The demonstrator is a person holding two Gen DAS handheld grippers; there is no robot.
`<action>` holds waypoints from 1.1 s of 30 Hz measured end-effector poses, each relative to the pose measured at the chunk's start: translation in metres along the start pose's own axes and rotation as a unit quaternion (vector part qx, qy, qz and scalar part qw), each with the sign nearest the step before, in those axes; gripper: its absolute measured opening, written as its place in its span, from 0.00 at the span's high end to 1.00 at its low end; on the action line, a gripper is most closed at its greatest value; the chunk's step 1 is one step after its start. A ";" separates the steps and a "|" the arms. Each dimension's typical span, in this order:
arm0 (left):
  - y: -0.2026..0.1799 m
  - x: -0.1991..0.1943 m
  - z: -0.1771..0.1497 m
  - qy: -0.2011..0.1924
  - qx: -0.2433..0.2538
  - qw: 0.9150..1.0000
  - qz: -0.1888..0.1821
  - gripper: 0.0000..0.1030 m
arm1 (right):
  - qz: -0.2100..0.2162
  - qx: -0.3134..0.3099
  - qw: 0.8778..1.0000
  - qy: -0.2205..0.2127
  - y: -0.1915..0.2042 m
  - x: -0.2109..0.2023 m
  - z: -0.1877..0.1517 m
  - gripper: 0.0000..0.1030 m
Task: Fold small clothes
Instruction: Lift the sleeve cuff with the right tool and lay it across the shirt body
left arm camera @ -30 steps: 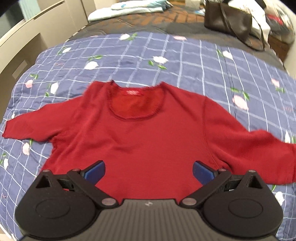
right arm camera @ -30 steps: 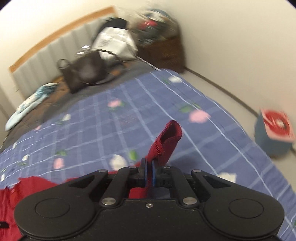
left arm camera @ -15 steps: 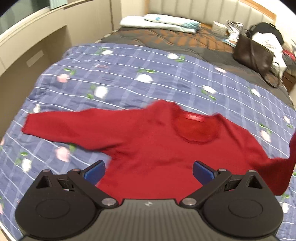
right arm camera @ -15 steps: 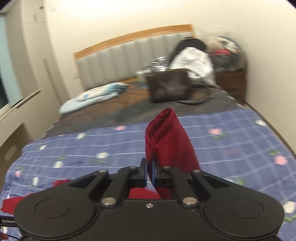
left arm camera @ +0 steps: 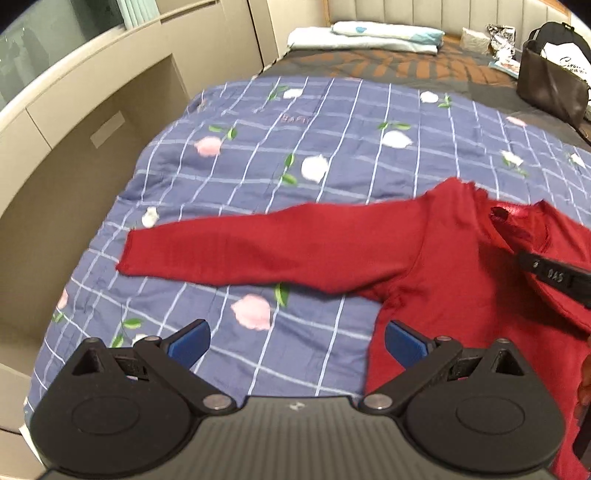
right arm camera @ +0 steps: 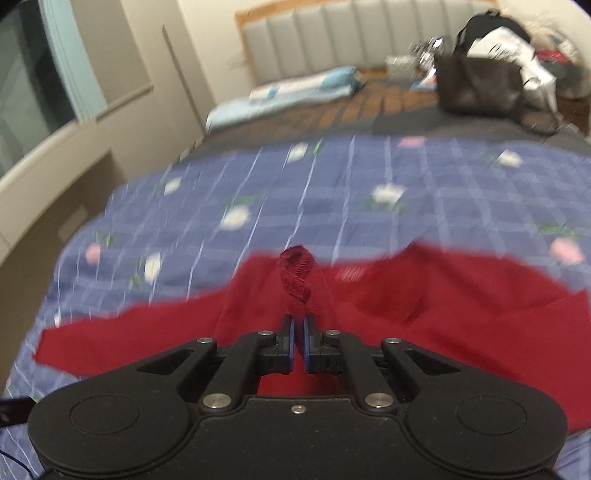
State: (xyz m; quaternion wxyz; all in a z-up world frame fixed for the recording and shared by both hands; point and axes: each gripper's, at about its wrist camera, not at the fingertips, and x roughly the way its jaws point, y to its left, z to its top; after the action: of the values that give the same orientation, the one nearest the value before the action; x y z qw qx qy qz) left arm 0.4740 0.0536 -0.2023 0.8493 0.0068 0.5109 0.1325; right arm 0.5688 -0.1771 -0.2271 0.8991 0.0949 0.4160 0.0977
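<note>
While the right gripper (right arm camera: 299, 338) is clamping the sleeve cuff (right arm camera: 297, 275) to fold it over the red sweater (left arm camera: 461, 280), the left gripper (left arm camera: 295, 341) is hovering with jaws apart at lower centre.

Both wrist views look steeply down, close; sharing red sweater (left arm camera: 436, 258) and quilt (right arm camera: 332, 184).

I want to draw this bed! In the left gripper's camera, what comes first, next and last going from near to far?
Open left gripper → long-sleeved red knit sweater → blue checked flowered quilt → brown striped bedspread → folded pale blue blanket → grey padded headboard.
</note>
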 end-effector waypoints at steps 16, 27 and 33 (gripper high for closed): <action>-0.118 0.024 0.014 -0.012 0.037 0.997 -0.071 0.00 | 0.002 -0.040 0.999 0.017 -0.035 -0.029 -0.047 0.11; -0.200 0.095 0.020 0.051 0.047 0.998 0.001 0.00 | -0.080 0.035 0.996 0.033 -0.190 -0.038 -0.033 0.07; -0.209 0.112 0.019 0.090 0.035 0.995 0.033 0.00 | -0.108 0.066 0.988 0.090 -0.240 -0.031 -0.055 0.07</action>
State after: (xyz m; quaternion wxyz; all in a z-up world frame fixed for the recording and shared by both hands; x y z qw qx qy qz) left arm 0.5851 -0.1201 -0.3208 0.7945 0.0410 0.5890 0.1423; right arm 0.5300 -0.4108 -0.2995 0.8548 0.0994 0.5089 -0.0190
